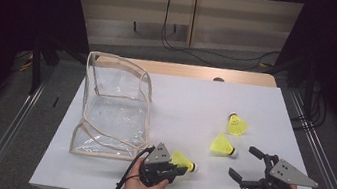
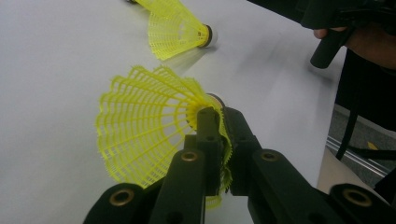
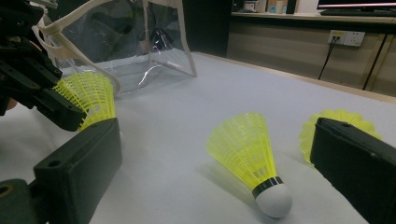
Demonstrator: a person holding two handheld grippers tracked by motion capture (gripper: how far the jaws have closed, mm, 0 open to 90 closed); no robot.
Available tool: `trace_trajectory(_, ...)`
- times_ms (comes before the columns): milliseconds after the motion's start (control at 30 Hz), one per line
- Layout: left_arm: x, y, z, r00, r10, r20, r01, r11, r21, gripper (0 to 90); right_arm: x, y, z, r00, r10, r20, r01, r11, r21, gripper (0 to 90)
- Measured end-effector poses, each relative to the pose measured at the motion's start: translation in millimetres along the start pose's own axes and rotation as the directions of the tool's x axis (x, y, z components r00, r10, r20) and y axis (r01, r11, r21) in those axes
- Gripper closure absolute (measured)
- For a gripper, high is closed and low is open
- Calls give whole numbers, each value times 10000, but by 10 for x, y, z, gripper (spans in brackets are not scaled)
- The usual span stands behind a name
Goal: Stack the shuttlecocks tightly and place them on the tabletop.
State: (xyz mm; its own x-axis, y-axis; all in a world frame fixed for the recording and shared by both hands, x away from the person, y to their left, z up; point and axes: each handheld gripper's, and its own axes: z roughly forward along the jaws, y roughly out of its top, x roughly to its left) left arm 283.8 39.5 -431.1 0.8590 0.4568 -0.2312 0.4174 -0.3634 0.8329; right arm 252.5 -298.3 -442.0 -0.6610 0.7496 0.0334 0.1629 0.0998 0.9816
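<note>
Two loose shuttlecocks [image 1: 224, 147] [image 1: 236, 125] lie at one o'clock of the left gripper [image 1: 176, 169], clamped on a third shuttlecock [image 1: 182, 160]; clear bag [image 1: 113, 109] at eleven; right gripper [image 1: 243, 163] spread apart.

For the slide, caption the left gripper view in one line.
Left gripper shut on the skirt of a yellow shuttlecock above the white table, a second shuttlecock lying beyond.

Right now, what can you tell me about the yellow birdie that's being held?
The held birdie has a bright yellow net-like skirt that looks plastic, flaring wide, and a small pale cork tip. The left hand-held gripper is shut on the skirt's edge near the narrow end, squashing it a bit. It lies sideways low over the white table, near the clear bag. Whether it touches the table is hard to tell.
</note>
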Motion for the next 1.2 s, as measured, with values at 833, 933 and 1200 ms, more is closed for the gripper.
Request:
trace_trajectory(833, 111, 238, 235, 9951, -723, -677, 702, 9970, -334, 866, -16, -7, -19, 10000, 27, 58, -27, 10000, -26, 19)
trace_trajectory(933, 112, 279, 268, 9945, -689, -785, 664, 9972, -339, 866, -34, -10, -24, 9999, 61, 82, -61, 10000, -31, 19)
trace_trajectory(1200, 158, 330, 359, 9925, -785, -942, 759, 9966, -307, 866, -37, -9, -25, 9999, 57, 91, -56, 10000, -35, 19)
